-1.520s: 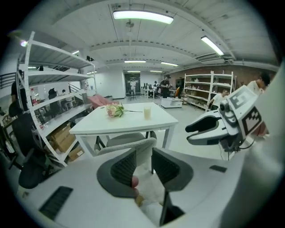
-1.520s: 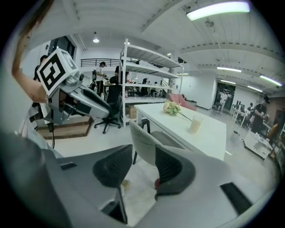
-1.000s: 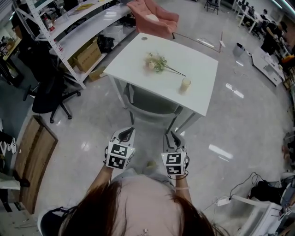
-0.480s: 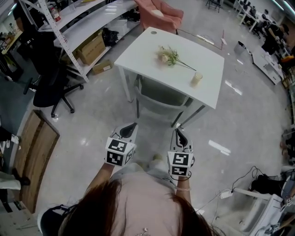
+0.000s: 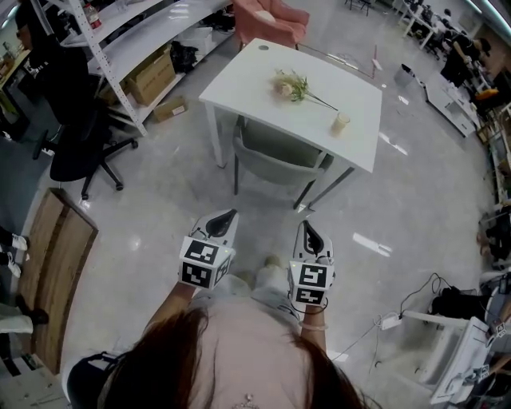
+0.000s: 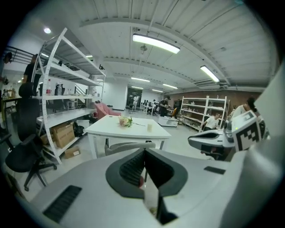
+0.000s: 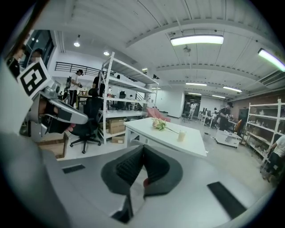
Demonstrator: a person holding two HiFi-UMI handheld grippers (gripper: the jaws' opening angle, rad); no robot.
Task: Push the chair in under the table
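The grey-green chair (image 5: 275, 156) stands tucked under the white table (image 5: 363, 128), with its curved back at the table's near edge. Both grippers hang over the bare floor, a good step short of the chair and touching nothing. My left gripper (image 5: 229, 216) is shut with nothing in it, and my right gripper (image 5: 303, 226) is shut and empty too. In the left gripper view the jaws (image 6: 144, 153) meet below the chair back (image 6: 129, 146) and the table (image 6: 107, 130). The right gripper view shows its closed jaws (image 7: 143, 149) in front of the table (image 7: 196, 147).
A sprig of flowers (image 5: 291, 86) and a small cup (image 5: 341, 122) lie on the table. A black office chair (image 5: 80, 156), metal shelving (image 5: 120, 48) with cardboard boxes (image 5: 152, 80) and a wooden board (image 5: 52, 272) stand left. A pink armchair (image 5: 271, 20) is behind; cables (image 5: 415, 311) lie right.
Both grippers have drawn back from the chair, which now lies farther off. The right jaws have closed. The chair stays under the table.
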